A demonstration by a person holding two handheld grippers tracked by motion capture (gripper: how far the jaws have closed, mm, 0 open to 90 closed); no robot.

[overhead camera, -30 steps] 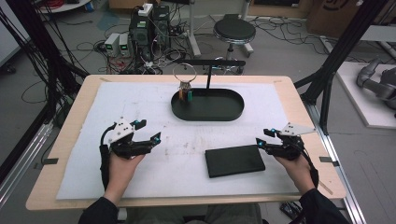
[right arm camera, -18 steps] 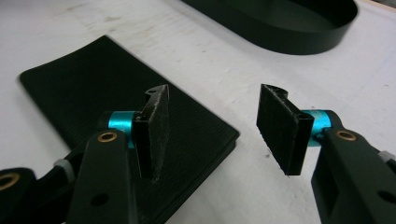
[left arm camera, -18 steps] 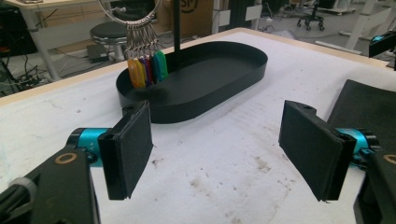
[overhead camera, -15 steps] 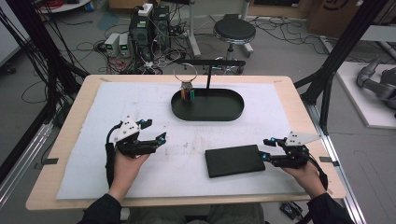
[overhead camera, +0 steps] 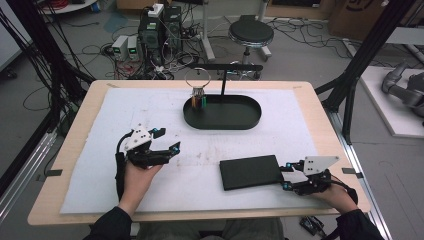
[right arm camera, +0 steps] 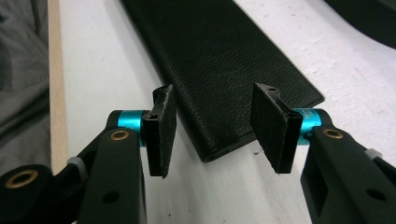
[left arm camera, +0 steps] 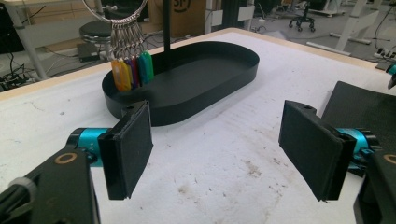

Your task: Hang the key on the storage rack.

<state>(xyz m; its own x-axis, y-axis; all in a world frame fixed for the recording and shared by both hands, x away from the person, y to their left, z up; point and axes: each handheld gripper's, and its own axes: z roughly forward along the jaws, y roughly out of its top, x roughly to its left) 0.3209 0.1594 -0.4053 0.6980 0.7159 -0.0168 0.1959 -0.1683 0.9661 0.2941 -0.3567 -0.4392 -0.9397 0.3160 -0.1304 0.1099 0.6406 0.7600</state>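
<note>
At the near right of the worktop (overhead camera: 320, 107) lies the black case (overhead camera: 250, 171), flat on the white mat (overhead camera: 125, 115), short end toward my right hand-held gripper (overhead camera: 286, 177).

Right hand-held gripper: jaws half spread, just been closing, straddling the case's near corner in the right gripper view (right arm camera: 212, 126). Pads (right arm camera: 161, 123) not yet pressing; leather (right arm camera: 224, 60) between them but free.

Left hand-held gripper (overhead camera: 167, 141): jaws spread wide, nothing between, held over bare mat left of centre, pointed toward the tray (left arm camera: 196, 77).

Tray sits far centre with its post; key ring with coloured tags (left arm camera: 133, 70) hangs at its left end, well apart from the case.

Judgement: step in hand is the grasp of the case by its right end. Next move calls for sliding the jaws a little further onto the edge, then closing until the pads bite. The corner hold is shallow, so a slip is the risk.
</note>
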